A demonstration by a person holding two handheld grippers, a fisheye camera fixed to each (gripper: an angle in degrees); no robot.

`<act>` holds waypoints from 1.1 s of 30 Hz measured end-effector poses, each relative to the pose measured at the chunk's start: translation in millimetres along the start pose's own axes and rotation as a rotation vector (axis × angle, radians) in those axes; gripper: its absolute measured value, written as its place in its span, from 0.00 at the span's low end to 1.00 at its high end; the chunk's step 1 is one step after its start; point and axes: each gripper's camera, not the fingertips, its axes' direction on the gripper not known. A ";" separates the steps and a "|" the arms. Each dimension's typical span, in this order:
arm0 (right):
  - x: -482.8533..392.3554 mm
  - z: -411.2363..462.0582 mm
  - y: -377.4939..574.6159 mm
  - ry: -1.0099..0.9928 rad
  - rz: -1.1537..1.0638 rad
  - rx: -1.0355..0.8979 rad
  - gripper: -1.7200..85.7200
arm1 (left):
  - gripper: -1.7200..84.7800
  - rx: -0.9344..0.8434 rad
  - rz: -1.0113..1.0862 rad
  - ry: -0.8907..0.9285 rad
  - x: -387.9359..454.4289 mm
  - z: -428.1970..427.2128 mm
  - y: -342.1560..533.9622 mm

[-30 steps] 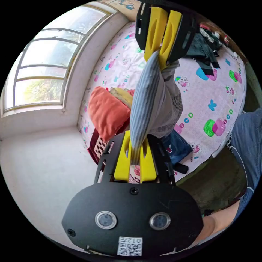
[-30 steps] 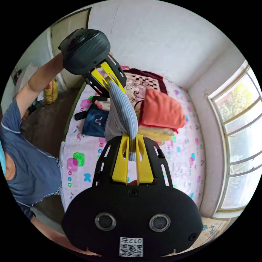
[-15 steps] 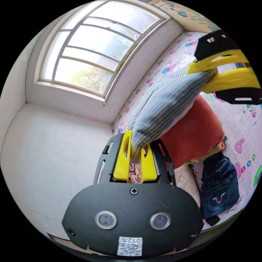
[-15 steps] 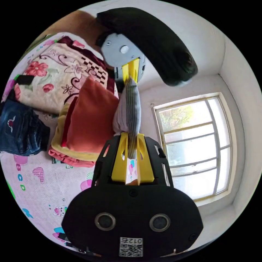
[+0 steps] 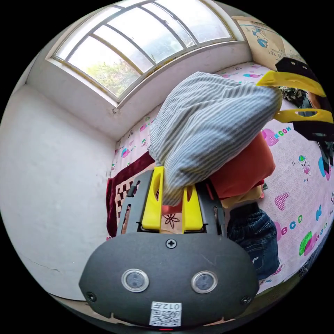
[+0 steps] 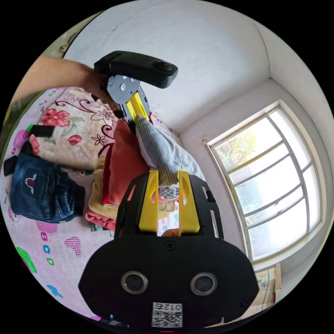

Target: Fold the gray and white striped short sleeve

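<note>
The gray and white striped shirt [image 5: 208, 121] is a folded bundle resting on top of a stack of folded clothes, orange piece [image 5: 243, 167] uppermost. My left gripper [image 5: 173, 181] is shut on its near end. In the right gripper view the left gripper [image 6: 139, 116] pinches the shirt [image 6: 163, 153] at its far end, above the orange piece [image 6: 125, 163]. My right gripper [image 6: 168, 181] has its jaws apart around the other end of the bundle. From the left gripper view the right gripper [image 5: 268, 101] shows a wide gap, with the cloth end loose between the jaws.
The stack sits on a bed with a pink cartoon sheet [image 5: 299, 174], beside folded jeans [image 6: 38, 195] and a floral blanket [image 6: 76, 128]. White walls and a window [image 6: 271, 181] close the corner behind. A person's arm [image 6: 59, 76] holds the left gripper.
Both grippers have carried the folded shirt over and set it down on the orange stack. The right gripper's jaws have spread apart; the left gripper's gap is slightly wider too.
</note>
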 end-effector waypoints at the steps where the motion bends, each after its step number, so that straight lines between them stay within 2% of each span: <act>1: 13.5 -0.5 5.7 -0.069 0.056 0.001 0.12 | 0.04 -0.011 0.029 -0.036 1.9 -3.3 -0.4; 4: 44.4 3.3 22.4 -0.177 0.159 -0.037 0.12 | 0.04 -0.060 0.150 -0.169 9.7 -8.1 2.4; 7: 70.3 8.5 41.4 -0.215 0.211 -0.073 0.12 | 0.04 -0.100 0.303 -0.408 22.9 -9.4 7.6; 8: 82.5 6.5 49.8 -0.236 0.243 -0.066 0.11 | 0.04 -0.085 0.350 -0.513 27.9 -10.8 11.0; 10: 104.6 0.9 63.5 -0.281 0.323 -0.038 0.10 | 0.04 -0.047 0.378 -0.591 29.2 -15.2 16.5; 13: 139.1 -8.3 85.2 -0.339 0.454 0.041 0.08 | 0.04 -0.024 0.364 -0.536 20.3 -24.3 23.3; 15: 151.4 -9.8 90.8 -0.389 0.484 0.087 0.06 | 0.04 0.019 0.273 -0.467 7.9 -33.4 27.0; 17: 156.7 -9.0 90.4 -0.416 0.486 0.140 0.05 | 0.04 0.075 0.125 -0.265 -17.2 -44.9 35.3; 21: 152.7 0.4 84.4 -0.436 0.425 0.161 0.04 | 0.04 0.154 -0.106 -0.017 -58.3 -44.3 61.4; 22: 149.7 9.1 84.9 -0.411 0.401 0.126 0.03 | 0.03 0.189 -0.193 0.058 -71.5 -42.3 71.2; 23: 148.2 27.9 86.9 -0.377 0.413 -0.002 0.03 | 0.03 0.223 -0.264 0.135 -83.1 -39.7 80.4; 25: 148.6 49.2 95.1 -0.411 0.411 -0.145 0.02 | 0.03 0.271 -0.343 0.218 -94.6 -35.6 91.2; 26: 154.0 42.3 104.1 -0.414 0.422 -0.116 0.02 | 0.02 0.292 -0.365 0.252 -97.3 -32.9 95.2; 30: 178.5 2.6 137.7 -0.419 0.468 -0.028 0.02 | 0.02 0.286 -0.387 0.235 -93.9 -23.3 92.9; 33: 202.7 -48.9 177.5 -0.412 0.510 0.088 0.02 | 0.02 0.354 -0.428 0.167 -92.6 -22.5 80.6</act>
